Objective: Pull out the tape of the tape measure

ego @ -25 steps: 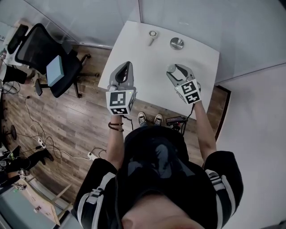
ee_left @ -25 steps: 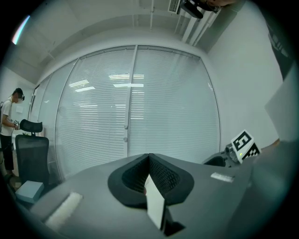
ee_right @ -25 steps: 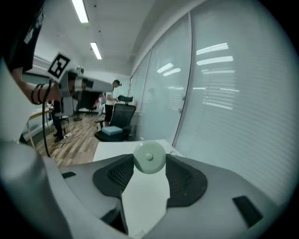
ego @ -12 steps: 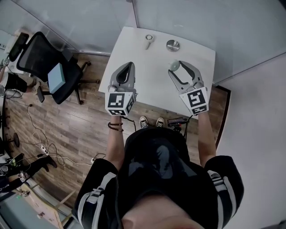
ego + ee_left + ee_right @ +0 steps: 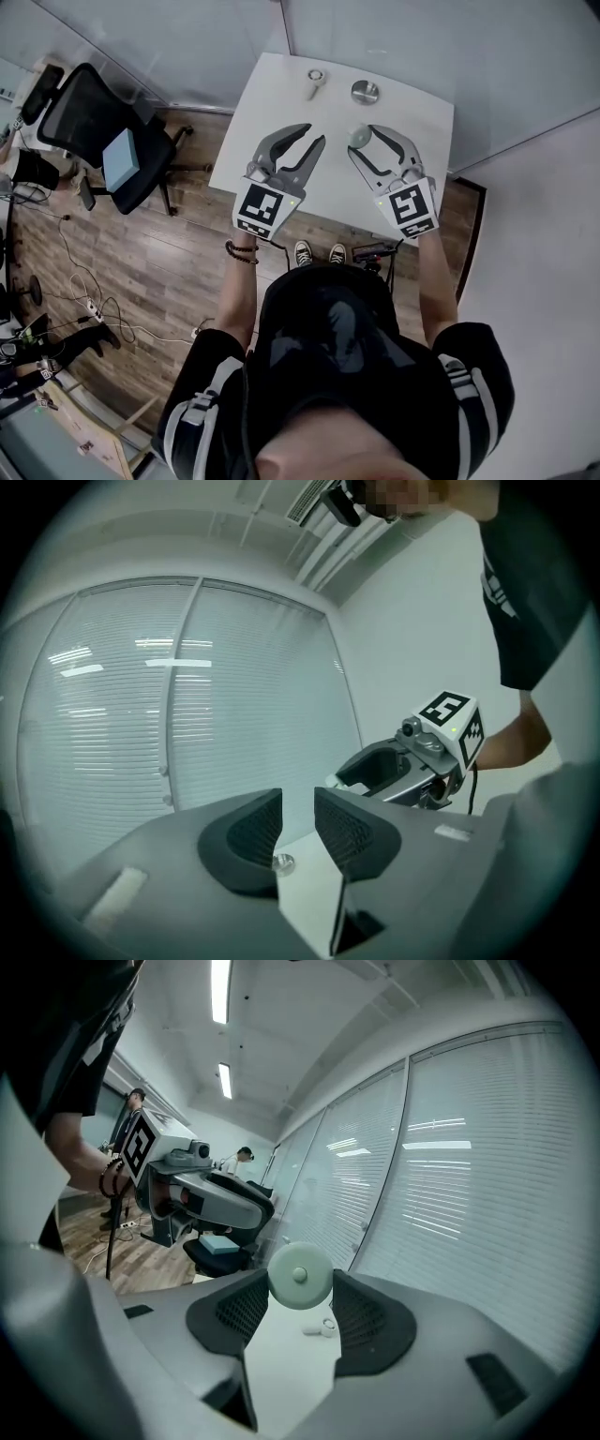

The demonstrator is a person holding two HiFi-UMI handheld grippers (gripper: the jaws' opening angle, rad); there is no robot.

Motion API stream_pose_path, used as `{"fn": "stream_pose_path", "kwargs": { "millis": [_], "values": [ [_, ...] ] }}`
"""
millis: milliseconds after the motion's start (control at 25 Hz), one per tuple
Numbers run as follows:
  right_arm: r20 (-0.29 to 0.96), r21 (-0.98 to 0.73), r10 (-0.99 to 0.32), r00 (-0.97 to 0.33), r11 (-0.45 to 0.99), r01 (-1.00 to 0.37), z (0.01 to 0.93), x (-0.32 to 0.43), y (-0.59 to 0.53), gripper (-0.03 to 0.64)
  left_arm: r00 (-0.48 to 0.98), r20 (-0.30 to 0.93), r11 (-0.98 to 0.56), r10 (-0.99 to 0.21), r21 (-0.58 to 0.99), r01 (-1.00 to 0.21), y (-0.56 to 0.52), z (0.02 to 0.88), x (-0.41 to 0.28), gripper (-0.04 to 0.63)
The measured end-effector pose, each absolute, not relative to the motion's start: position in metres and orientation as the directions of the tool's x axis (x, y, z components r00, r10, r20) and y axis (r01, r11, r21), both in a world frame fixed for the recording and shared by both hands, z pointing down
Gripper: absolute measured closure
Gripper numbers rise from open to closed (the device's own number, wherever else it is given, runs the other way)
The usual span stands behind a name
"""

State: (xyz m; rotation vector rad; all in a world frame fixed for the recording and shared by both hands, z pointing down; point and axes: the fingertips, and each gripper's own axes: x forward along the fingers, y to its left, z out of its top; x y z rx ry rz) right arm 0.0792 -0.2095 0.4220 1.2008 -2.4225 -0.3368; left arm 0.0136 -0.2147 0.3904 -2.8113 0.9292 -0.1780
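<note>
The left gripper (image 5: 298, 799) is opening: its ribbed black pads stand apart with nothing between them. Through that gap its own view catches a small round metal disc (image 5: 283, 862) lying on the white table (image 5: 272, 112). The right gripper (image 5: 300, 1283) is clamped by its jaw tips on the tape measure (image 5: 357, 137), a round pale-green case held in the air above the table, right of centre in the head view. The right gripper view alone shows the case face on, with a small raised button at its middle. Below it in that view lies a small white ring-headed object (image 5: 323, 1328) on the tabletop. The head view sets both loose pieces near the table's far edge at the top of the frame, the white object to the left of the disc, well apart from both grippers. No tape shows drawn out of the case in any view. The only print to be seen is the black-and-white square marker pattern on each gripper's cube, which carries no readable words. Only the head view takes in the wooden floor, a black office chair (image 5: 84, 122) at upper left with a light-blue block (image 5: 119, 159) on its seat, and a bead bracelet (image 5: 242, 251) on the wrist behind the left gripper. The gripper views add slatted blinds behind glass, and the right one also ceiling strip lights.
</note>
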Motion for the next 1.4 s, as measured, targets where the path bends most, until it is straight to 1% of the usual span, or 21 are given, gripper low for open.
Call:
{"fn": "stream_pose_path", "kwargs": {
  "millis": [240, 360, 440, 520, 560, 800, 1080, 1240, 1400],
  "values": [
    [0.287, 0.436, -0.772, -0.567, 0.633, -0.64, 0.423, 0.069, -0.202, 0.4, 0.868, 0.116, -0.854, -0.482, -0.284, -0.436, -0.198, 0.393, 0.041, 0.483],
    [0.309, 0.458, -0.762, -0.569, 0.644, -0.613, 0.423, 0.065, -0.199, 0.4, 0.882, 0.144, -0.867, -0.449, -0.31, -0.391, -0.193, 0.395, 0.047, 0.483],
    [0.312, 0.469, -0.76, -0.57, 0.645, -0.604, 0.423, 0.065, -0.198, 0.4, 0.881, 0.155, -0.865, -0.447, -0.327, -0.381, -0.192, 0.395, 0.048, 0.495],
    [0.313, 0.468, -0.763, -0.565, 0.642, -0.608, 0.421, 0.067, -0.198, 0.4, 0.876, 0.157, -0.857, -0.456, -0.345, -0.384, -0.193, 0.396, 0.049, 0.556],
    [0.313, 0.468, -0.765, -0.563, 0.64, -0.609, 0.42, 0.067, -0.198, 0.4, 0.875, 0.157, -0.854, -0.458, -0.352, -0.384, -0.193, 0.397, 0.049, 0.572],
    [0.301, 0.473, -0.766, -0.568, 0.637, -0.608, 0.42, 0.065, -0.199, 0.4, 0.862, 0.187, -0.85, -0.471, -0.357, -0.387, -0.194, 0.405, 0.047, 0.592],
    [0.311, 0.457, -0.781, -0.542, 0.623, -0.635, 0.423, 0.066, -0.2, 0.4, 0.843, 0.205, -0.843, -0.497, -0.344, -0.413, -0.196, 0.409, 0.046, 0.595],
    [0.313, 0.465, -0.82, -0.48, 0.572, -0.675, 0.423, 0.078, -0.21, 0.4, 0.831, 0.167, -0.828, -0.531, -0.308, -0.468, -0.204, 0.404, 0.034, 0.595],
    [0.306, 0.455, -0.836, -0.456, 0.549, -0.701, 0.421, 0.087, -0.215, 0.4, 0.8, 0.146, -0.801, -0.581, -0.277, -0.531, -0.215, 0.404, 0.018, 0.595]
  ]
}}
